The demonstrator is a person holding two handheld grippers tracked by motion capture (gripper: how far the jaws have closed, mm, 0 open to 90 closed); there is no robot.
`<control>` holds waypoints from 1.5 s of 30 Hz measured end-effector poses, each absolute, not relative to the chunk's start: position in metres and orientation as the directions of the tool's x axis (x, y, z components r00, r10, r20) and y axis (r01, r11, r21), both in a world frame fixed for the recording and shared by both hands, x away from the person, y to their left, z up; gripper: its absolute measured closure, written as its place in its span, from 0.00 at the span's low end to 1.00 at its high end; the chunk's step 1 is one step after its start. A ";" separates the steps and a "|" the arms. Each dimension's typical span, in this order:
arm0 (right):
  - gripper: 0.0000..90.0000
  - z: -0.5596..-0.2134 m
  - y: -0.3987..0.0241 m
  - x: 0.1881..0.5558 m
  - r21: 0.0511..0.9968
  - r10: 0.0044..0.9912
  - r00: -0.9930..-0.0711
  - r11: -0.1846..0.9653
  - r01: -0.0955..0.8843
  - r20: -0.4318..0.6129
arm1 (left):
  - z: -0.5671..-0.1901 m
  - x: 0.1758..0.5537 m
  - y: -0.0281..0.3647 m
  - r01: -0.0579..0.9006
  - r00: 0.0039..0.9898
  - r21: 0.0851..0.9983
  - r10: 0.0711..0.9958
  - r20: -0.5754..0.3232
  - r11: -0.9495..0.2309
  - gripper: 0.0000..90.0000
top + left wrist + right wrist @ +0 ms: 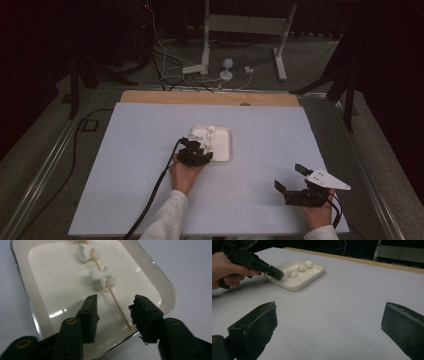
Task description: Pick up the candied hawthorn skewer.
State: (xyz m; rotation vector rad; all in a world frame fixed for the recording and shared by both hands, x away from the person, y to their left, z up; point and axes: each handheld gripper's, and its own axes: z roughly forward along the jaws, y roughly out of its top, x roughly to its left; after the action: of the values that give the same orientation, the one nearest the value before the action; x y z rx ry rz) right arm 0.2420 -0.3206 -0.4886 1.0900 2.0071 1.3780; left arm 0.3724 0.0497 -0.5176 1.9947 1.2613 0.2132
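A wooden skewer [110, 288] with white marshmallows [102, 278] lies in the white tray [165, 287] mid-table. Its near end sits between the left gripper [113, 307] jaws, which do not yet touch it. Its far end is cut off at the frame edge. The right gripper [292, 179] hangs released near the table edge. No writing is readable.

This looks like a recording lab. Black curtains surround the counter [150, 165]. Loose cables [170, 65] and a metal stand [245, 30] sit behind it.
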 end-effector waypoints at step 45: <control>0.00 -0.490 -0.321 0.243 0.918 0.820 -0.569 0.178 0.354 0.060 | -0.510 0.372 0.081 0.796 0.429 0.579 0.839 -0.334 -0.177 1.00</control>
State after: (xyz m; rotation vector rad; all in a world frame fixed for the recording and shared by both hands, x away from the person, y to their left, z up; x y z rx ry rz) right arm 0.2427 -0.3205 -0.4896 1.1031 2.0087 1.3722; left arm 0.3717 0.0815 -0.5104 1.9789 1.3770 0.0783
